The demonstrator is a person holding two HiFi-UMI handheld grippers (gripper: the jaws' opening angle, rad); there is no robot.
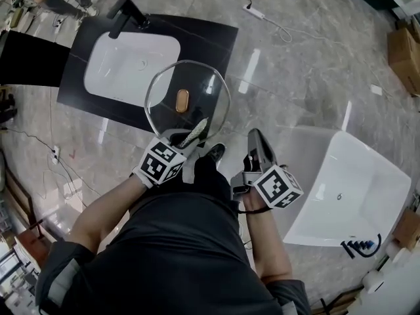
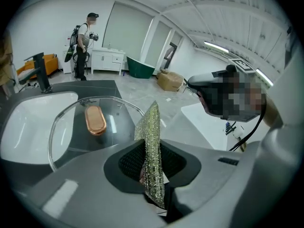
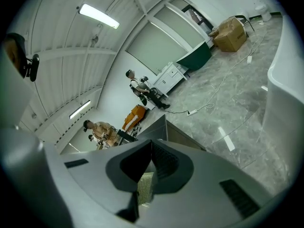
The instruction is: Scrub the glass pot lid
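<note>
Both jaws of the left hand-held gripper (image 2: 151,167) are clenched on a glittery scouring cloth (image 2: 151,127), which stands upright out of them. The glass pot lid (image 1: 200,84) is up in the air over the dark worktop (image 1: 213,41) and its white basin (image 1: 128,64), with its copper-coloured handle (image 1: 182,100) facing the head camera. The lid's near rim meets the left jaws just beside the cloth — whether they pinch the rim too, I cannot tell. The right hand-held gripper (image 3: 150,172) is off to the lid's right, apart from it — its jaws are drawn together on a pale woven scrap (image 3: 145,188) low in the gap.
</note>
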